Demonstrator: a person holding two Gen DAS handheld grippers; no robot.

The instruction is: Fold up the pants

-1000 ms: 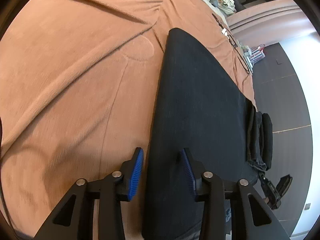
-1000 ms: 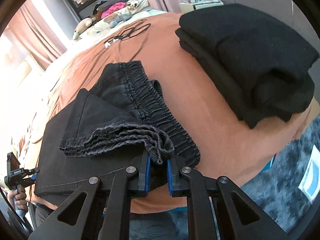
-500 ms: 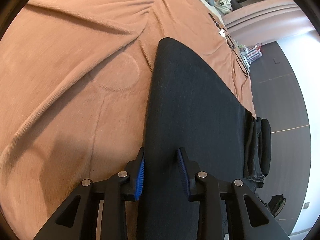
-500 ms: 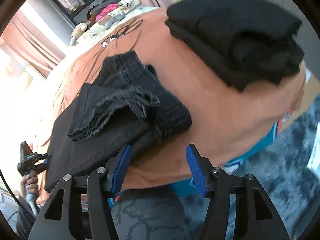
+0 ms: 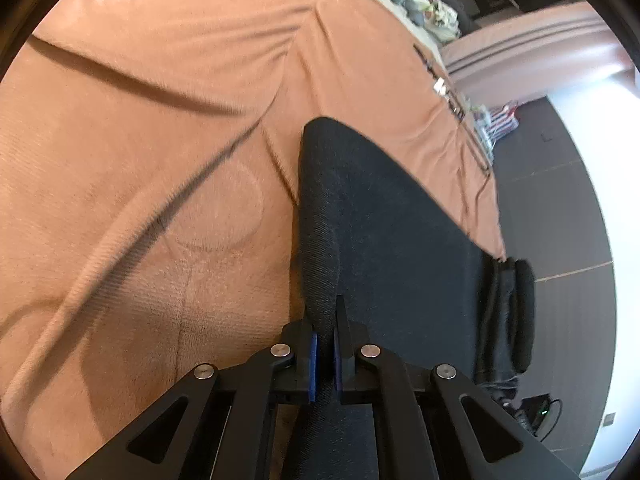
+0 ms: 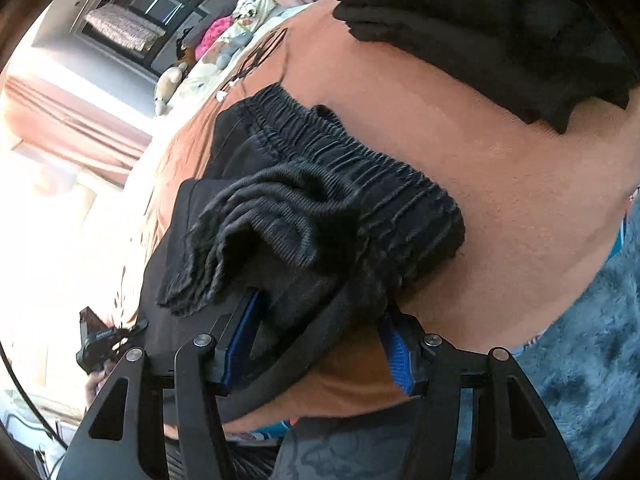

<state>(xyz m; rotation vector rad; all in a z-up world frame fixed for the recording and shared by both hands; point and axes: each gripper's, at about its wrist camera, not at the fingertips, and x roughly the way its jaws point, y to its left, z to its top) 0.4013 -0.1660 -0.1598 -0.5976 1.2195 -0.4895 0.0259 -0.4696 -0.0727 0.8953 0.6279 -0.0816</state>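
Note:
Black pants (image 5: 400, 240) lie folded lengthwise on an orange-brown blanket (image 5: 160, 120). My left gripper (image 5: 325, 352) is shut on the pants' folded left edge, which rises in a ridge between the pads. In the right wrist view the elastic waistband (image 6: 360, 184) and the ribbed cuffs (image 6: 256, 220) lie stacked at the pants' near end. My right gripper (image 6: 320, 344) is open, its blue pads either side of the pants' corner at the bed edge.
A stack of folded black clothes (image 6: 500, 28) sits on the blanket to the right of the pants. Cables (image 6: 260, 56) and soft toys (image 6: 224, 44) lie farther back. A blue-grey rug (image 6: 580, 360) covers the floor below the bed edge.
My left gripper has closed on the pants' edge and lifted it slightly. My right gripper let go of the cuffs, opened, and moved down around the pants' near corner.

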